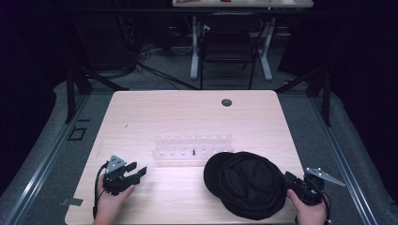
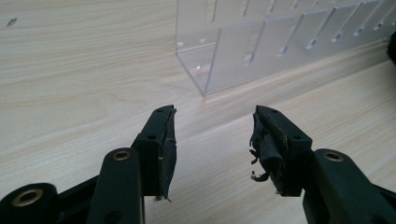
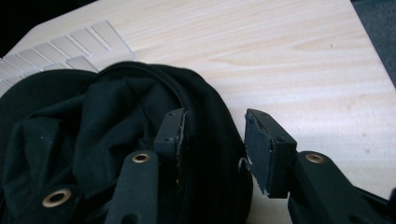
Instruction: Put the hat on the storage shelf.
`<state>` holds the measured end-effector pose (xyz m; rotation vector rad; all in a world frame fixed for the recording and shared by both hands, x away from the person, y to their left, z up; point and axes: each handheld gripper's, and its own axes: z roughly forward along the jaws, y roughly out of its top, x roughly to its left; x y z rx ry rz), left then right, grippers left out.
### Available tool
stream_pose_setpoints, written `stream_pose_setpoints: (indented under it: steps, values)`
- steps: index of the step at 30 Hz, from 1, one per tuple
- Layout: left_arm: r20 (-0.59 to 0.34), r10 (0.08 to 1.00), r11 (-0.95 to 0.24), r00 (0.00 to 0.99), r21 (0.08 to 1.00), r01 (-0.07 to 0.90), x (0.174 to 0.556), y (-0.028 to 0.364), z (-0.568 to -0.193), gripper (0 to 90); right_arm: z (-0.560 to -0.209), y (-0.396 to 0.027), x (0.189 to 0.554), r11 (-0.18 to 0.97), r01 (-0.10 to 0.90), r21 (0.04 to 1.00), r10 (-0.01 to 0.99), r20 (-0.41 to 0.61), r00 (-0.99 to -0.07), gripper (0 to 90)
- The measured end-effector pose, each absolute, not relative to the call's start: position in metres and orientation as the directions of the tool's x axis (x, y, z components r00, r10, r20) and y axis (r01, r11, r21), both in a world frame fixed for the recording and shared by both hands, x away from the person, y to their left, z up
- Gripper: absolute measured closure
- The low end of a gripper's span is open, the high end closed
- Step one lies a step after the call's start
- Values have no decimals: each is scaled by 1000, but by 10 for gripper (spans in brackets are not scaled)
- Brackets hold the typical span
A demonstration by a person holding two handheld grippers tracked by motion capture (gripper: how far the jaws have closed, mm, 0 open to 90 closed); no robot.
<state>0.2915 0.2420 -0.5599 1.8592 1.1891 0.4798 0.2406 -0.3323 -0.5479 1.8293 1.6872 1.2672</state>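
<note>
Right gripper (image 3: 212,140) at the cap's (image 1: 248,183) edge, left gripper (image 2: 212,140) idle near the rack (image 1: 193,149).

The black cap lies on the near right part of the surface (image 1: 187,112), just near of the clear rack, its right edge at the right gripper. In the right gripper view the jaws are spread and straddle the cap's rim: one jaw sits over the cloth inside, the other outside above bare wood, so the rim lies between them but is not yet pinched. The step in hand looks like a grasp of that rim; to do it well, push in a little deeper so the pads take the thick band, not loose cloth, then close squarely. The left gripper, also spread and empty, rests at the near left, pointing toward the rack's left end, well apart from the cap.
</note>
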Motion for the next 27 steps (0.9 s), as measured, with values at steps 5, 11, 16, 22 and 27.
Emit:
stream_pose_setpoints:
  steps: [5, 11, 16, 22, 27]
  values:
    - [-129, 873, -173, 471, 820, 545, 291, 244, -558, 494, -543, -332, 243, -226, 605, 763, 914, 381, -140, 614]
    - [-128, 872, -179, 473, 816, 550, 290, 244, -559, 491, -536, -328, 244, -210, 633, 745, 908, 388, -156, 590]
    - [-129, 871, -174, 474, 822, 543, 288, 242, -559, 491, -523, -329, 250, -196, 686, 701, 916, 381, -128, 588]
    - [-118, 867, -197, 484, 811, 550, 289, 240, -559, 487, -504, -337, 257, -174, 780, 601, 916, 390, -97, 653]
    - [-119, 866, -199, 486, 809, 552, 290, 238, -560, 484, -496, -336, 259, -135, 843, 521, 932, 356, -70, 657]
